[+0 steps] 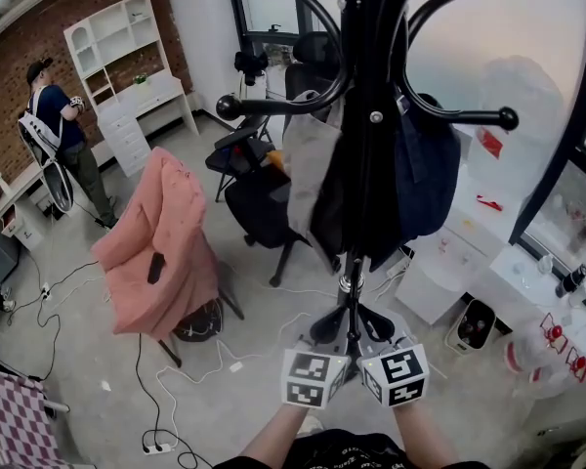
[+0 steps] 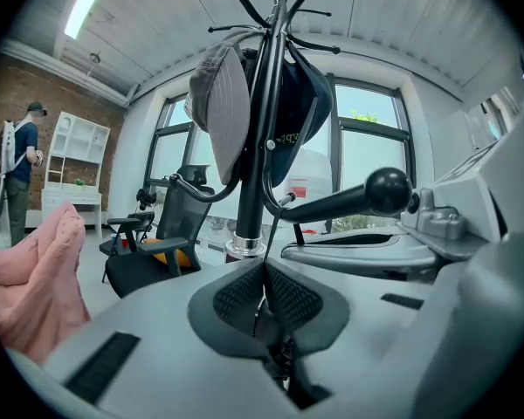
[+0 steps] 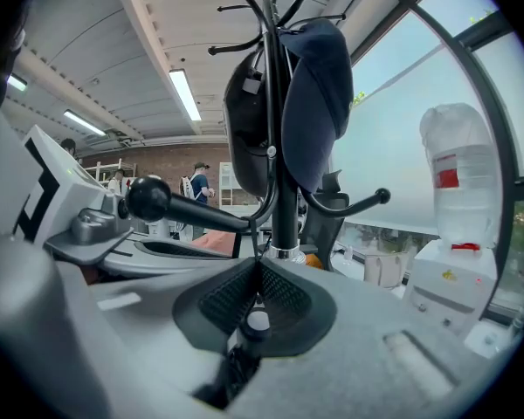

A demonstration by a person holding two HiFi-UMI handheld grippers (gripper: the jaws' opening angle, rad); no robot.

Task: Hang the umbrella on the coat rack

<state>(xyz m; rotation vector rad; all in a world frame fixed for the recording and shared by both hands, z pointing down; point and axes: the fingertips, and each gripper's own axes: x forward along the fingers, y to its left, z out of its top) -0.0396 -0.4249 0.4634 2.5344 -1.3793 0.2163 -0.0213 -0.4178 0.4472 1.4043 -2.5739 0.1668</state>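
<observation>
Both grippers sat at 6 o'clock in the head view, side by side at the foot of the black coat rack (image 1: pixel 356 115). Left gripper (image 2: pixel 264 273) had its jaws together, pinching a thin dark cord (image 2: pixel 272 230). Right gripper (image 3: pixel 258 273) was also closed, nipped on the same kind of cord (image 3: pixel 255 247). From both grippers the cord ran up toward a ball-tipped hook (image 2: pixel 389 190) of the rack that pointed back between them. I couldn't tell whether it looped over the hook. The umbrella body couldn't be made out in any view; only this cord showed.

The rack already carried a grey garment (image 1: pixel 308 164) and a navy garment (image 1: pixel 425 174), at roughly 12 o'clock from the grippers. A pink coat (image 1: pixel 166 242) was draped over a chair at 9 o'clock, and a black office chair (image 1: pixel 264 203) stood at 11 o'clock. A person (image 1: pixel 63 135) stood far off at 10 o'clock beside a white shelf unit (image 1: pixel 122 57). A water bottle (image 3: pixel 458 173) sat on a dispenser at 3 o'clock in the right gripper view.
</observation>
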